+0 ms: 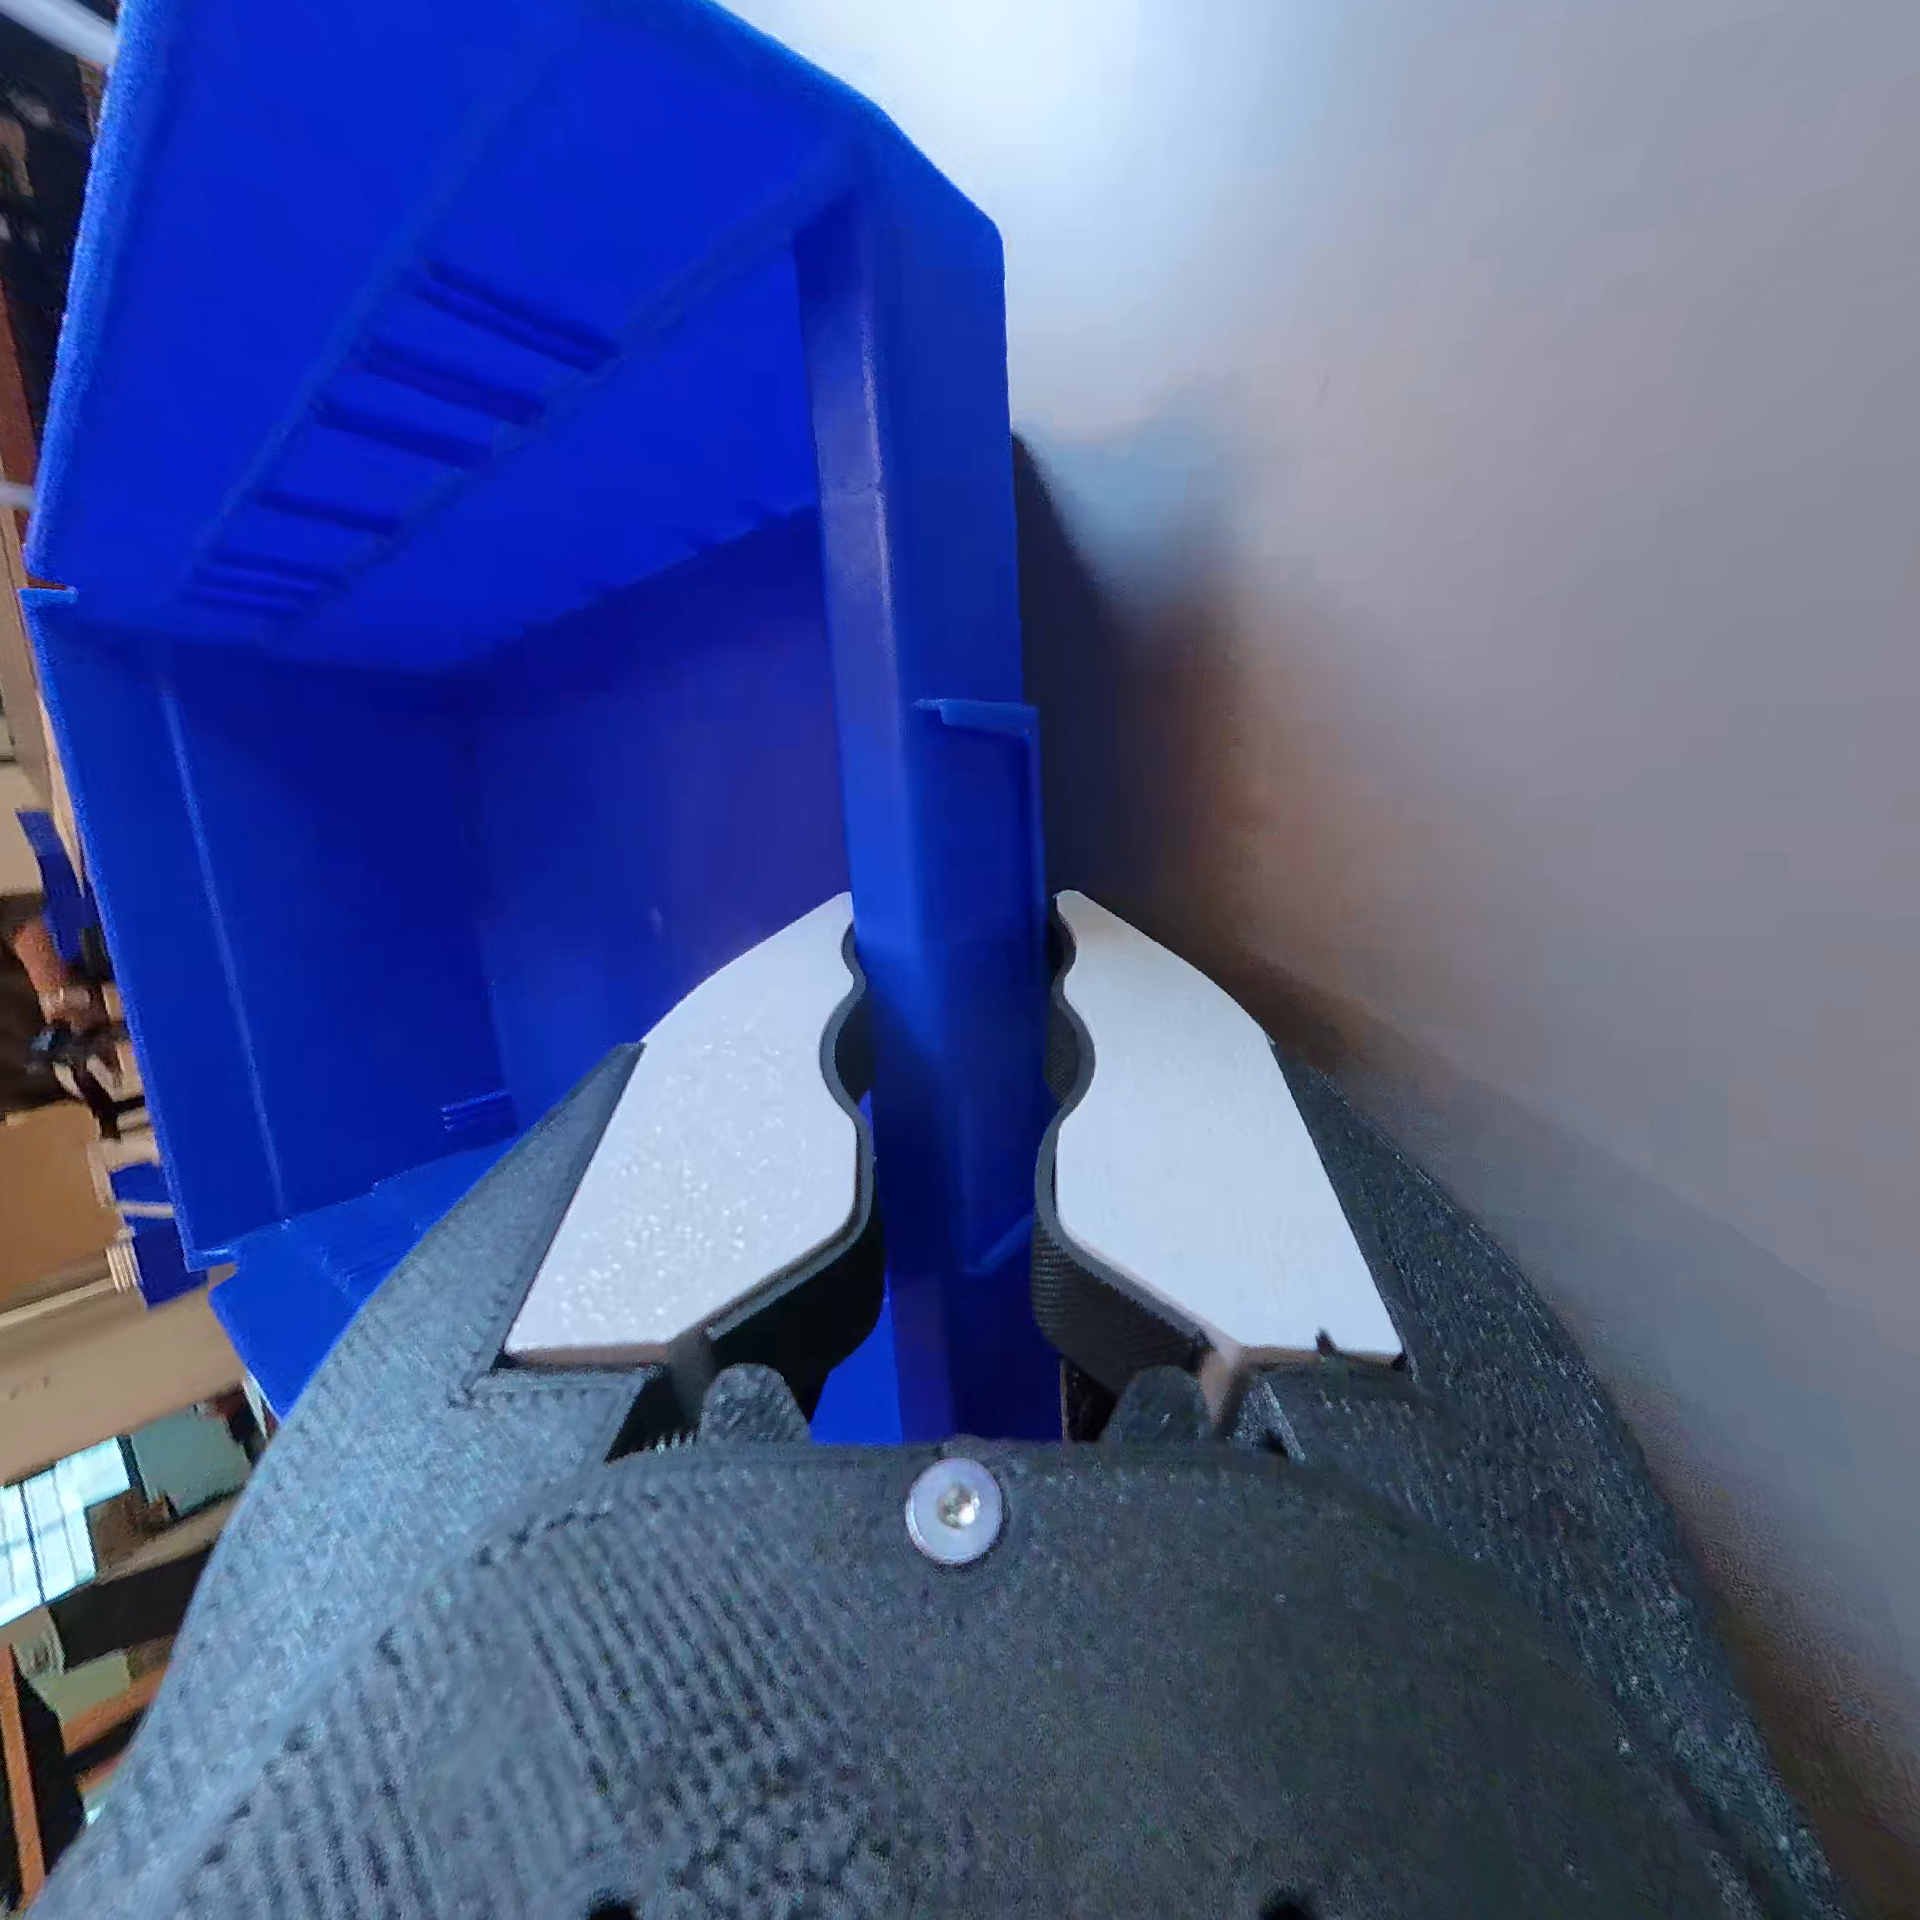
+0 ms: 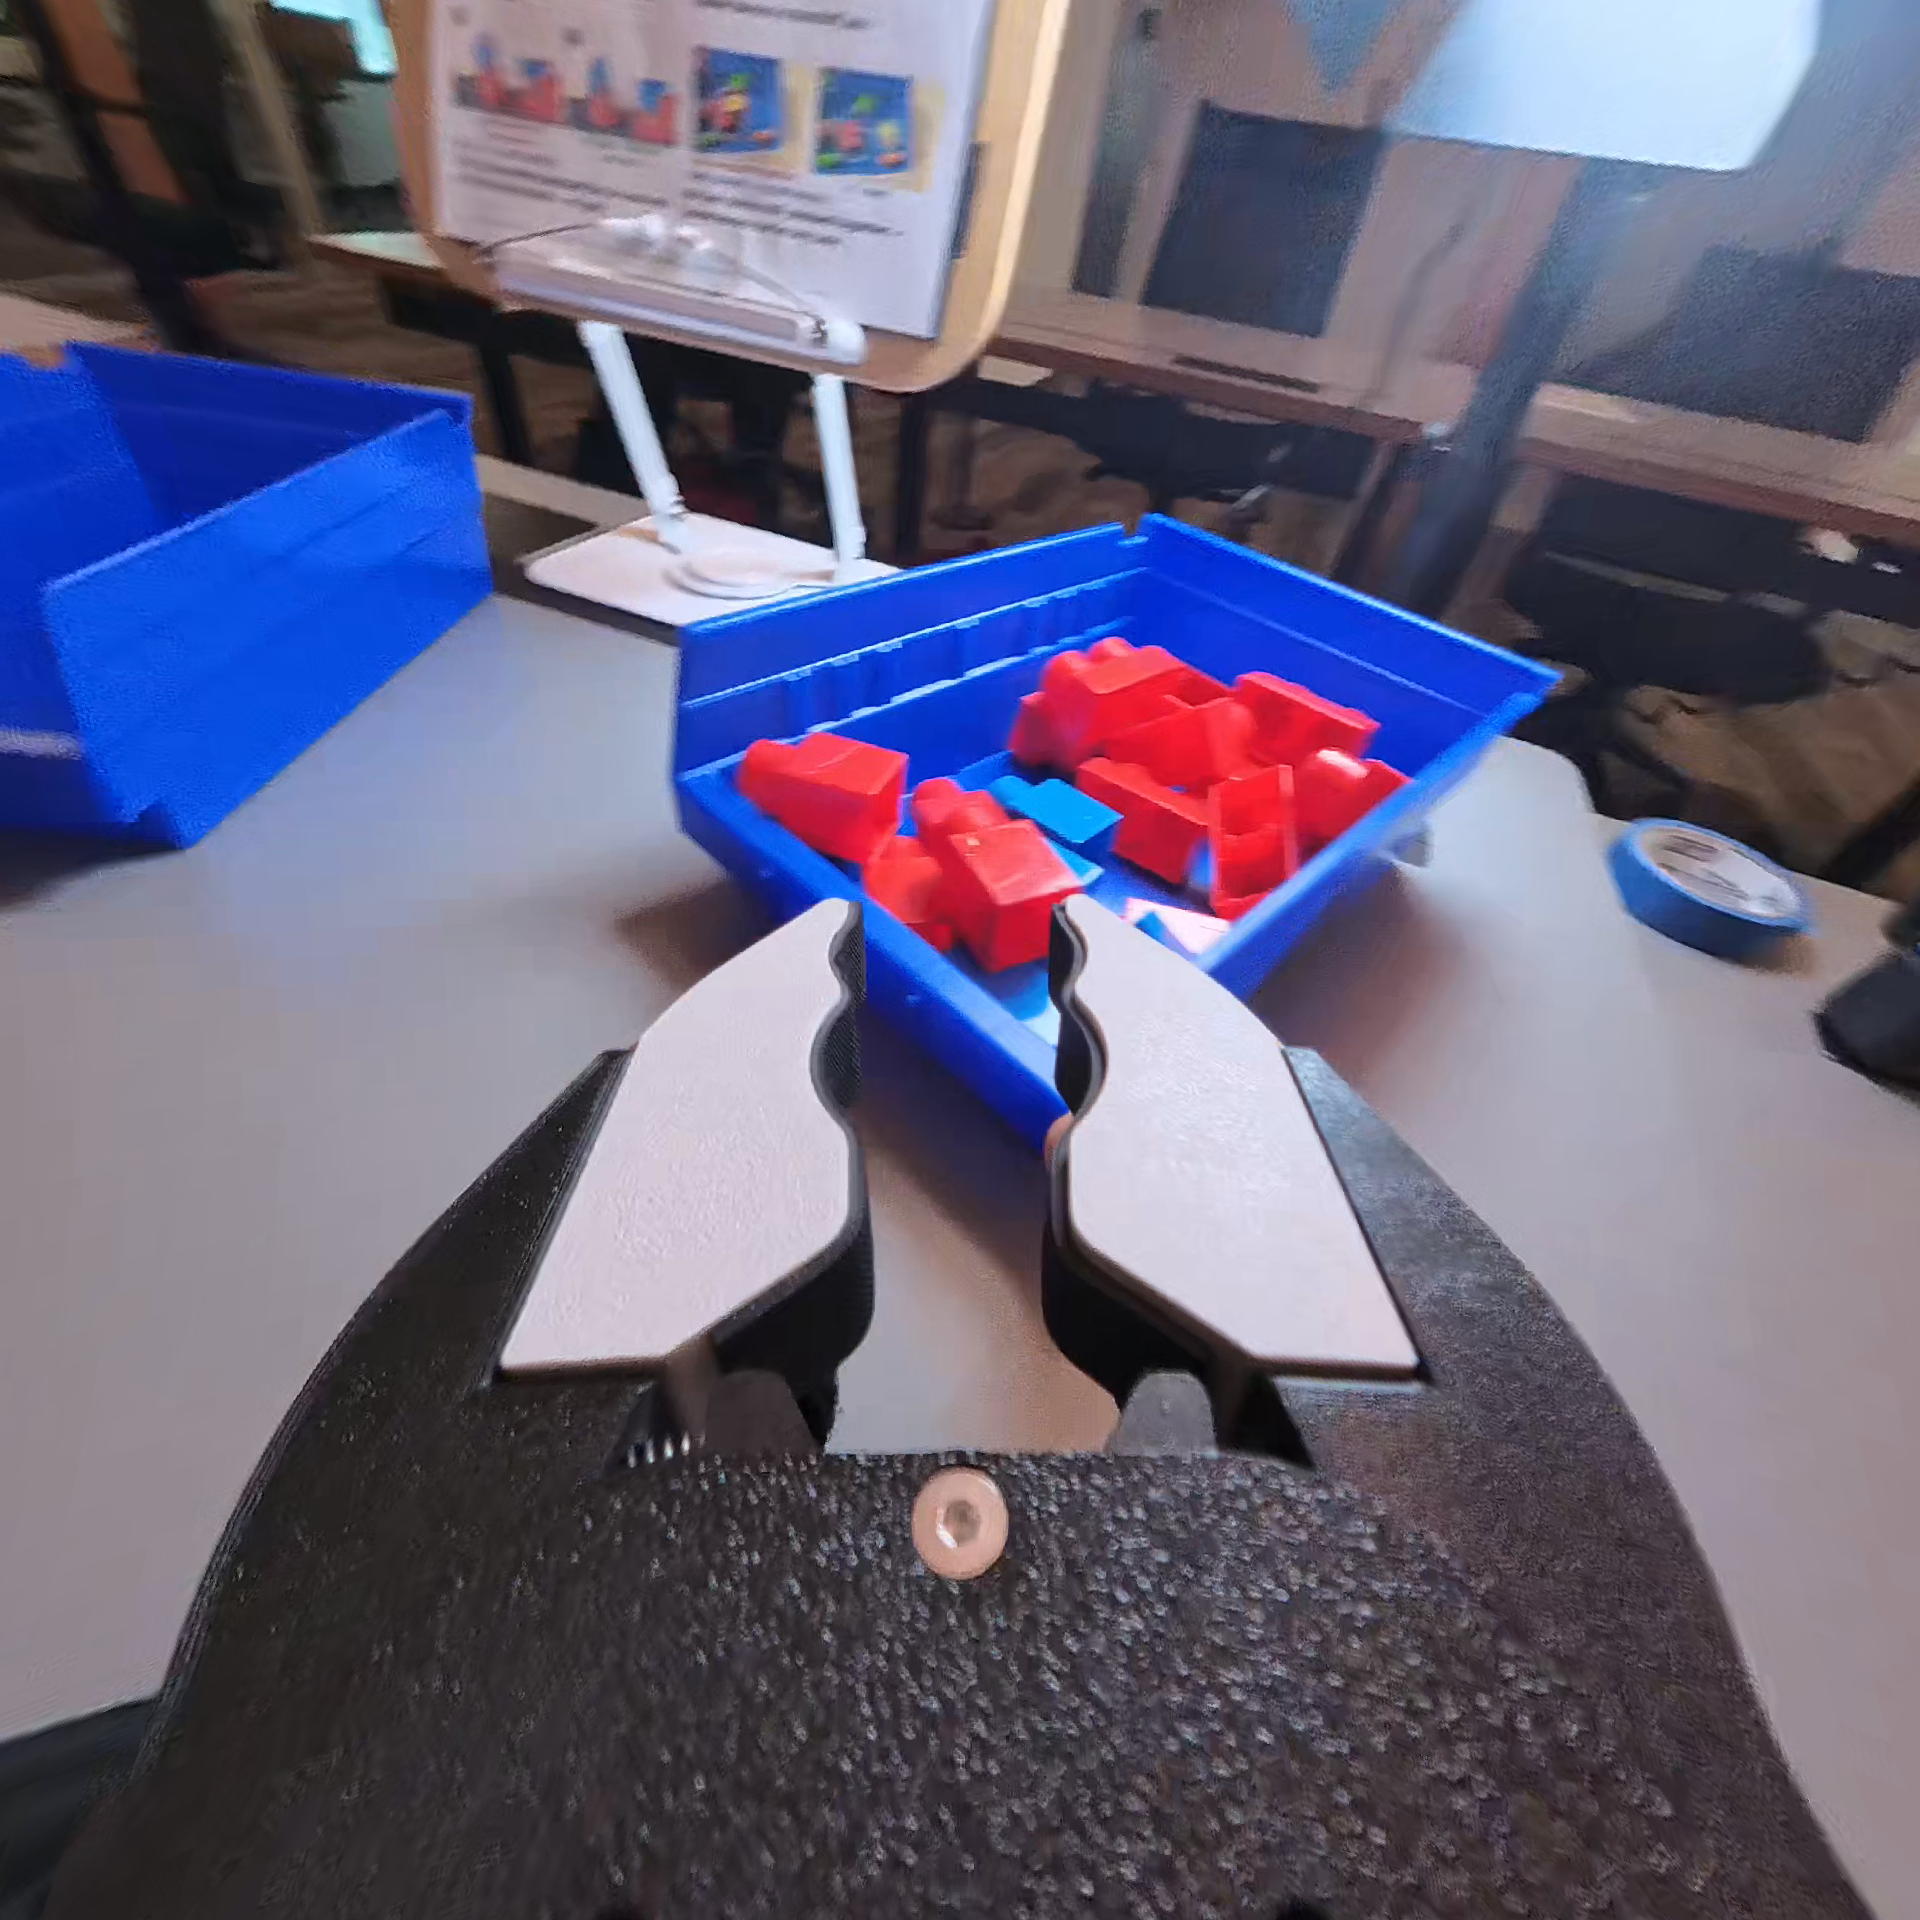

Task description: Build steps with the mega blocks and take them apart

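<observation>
Left gripper [image 1: 954,935] and right gripper [image 2: 956,925]: textured black printed bodies, pale grey finger plates with wavy black-edged pads, one silver screw each.

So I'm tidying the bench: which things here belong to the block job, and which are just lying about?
Job:
red blocks
blue pieces
blue bin holding them
empty blue bin, gripped by left tool

Lying about:
blue tape roll
white stand with sheet
</observation>
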